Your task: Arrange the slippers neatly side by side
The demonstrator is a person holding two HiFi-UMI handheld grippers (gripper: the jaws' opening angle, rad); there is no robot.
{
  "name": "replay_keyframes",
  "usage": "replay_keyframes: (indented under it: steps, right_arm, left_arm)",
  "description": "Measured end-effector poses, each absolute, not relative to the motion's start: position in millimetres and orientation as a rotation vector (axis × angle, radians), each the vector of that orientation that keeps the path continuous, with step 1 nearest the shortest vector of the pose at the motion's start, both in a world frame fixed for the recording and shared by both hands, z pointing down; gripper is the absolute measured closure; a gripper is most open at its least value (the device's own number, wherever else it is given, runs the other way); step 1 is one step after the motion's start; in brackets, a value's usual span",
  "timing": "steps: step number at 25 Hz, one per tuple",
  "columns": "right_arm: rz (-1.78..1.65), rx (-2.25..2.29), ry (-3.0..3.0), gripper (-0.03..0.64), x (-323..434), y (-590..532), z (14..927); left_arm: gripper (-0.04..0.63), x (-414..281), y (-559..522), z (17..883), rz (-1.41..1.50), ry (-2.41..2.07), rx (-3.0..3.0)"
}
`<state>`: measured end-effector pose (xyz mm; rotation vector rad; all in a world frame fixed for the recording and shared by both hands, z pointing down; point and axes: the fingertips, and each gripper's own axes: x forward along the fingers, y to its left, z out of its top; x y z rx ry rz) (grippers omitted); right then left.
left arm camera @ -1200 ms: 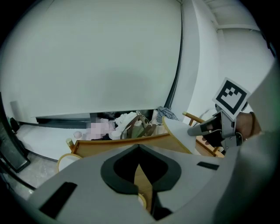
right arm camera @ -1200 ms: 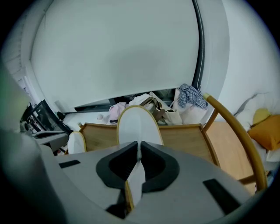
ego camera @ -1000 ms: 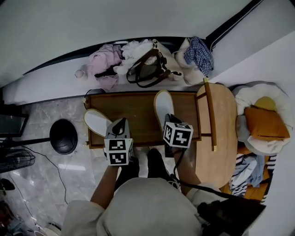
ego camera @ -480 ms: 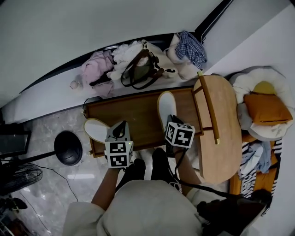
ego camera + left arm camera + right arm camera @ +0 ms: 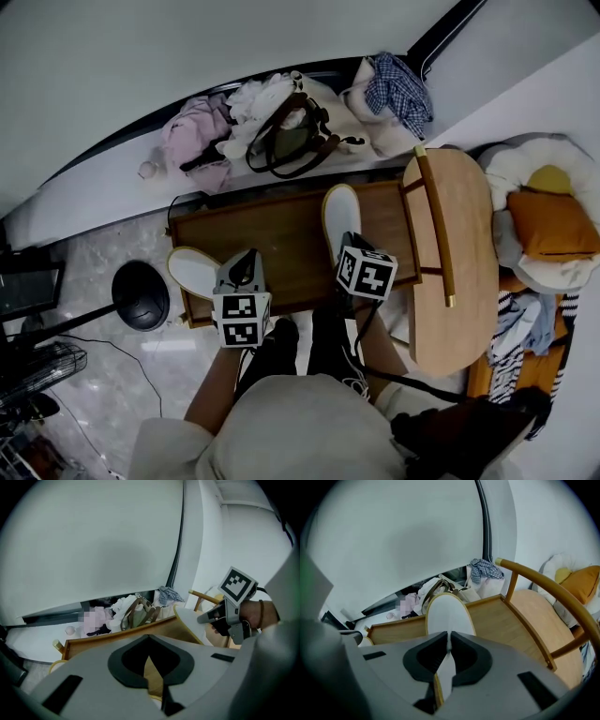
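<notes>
The right slipper (image 5: 337,214) is at the centre of the head view, toe toward the top edge, over the right half of the wooden table (image 5: 272,234) — the right gripper (image 5: 345,248) is clamped on its near end. The left slipper (image 5: 190,269), left of centre, overhangs the table's left corner, its edge pinched in the left gripper (image 5: 241,267). The slippers are well apart. Bags and clothes (image 5: 291,131) are piled above the table; a chair (image 5: 450,272) stands at the right.
</notes>
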<state>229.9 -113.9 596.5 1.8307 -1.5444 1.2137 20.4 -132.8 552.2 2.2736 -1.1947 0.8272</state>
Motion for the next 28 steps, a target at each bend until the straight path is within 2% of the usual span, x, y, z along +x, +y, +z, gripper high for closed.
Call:
replay_keyframes:
  steps: [28]
  right_arm:
    - [1.272, 1.753, -1.509, 0.569, 224.3, -123.0, 637.0]
  left_arm:
    - [0.592, 2.0, -144.9, 584.9, 0.813, -1.249, 2.147]
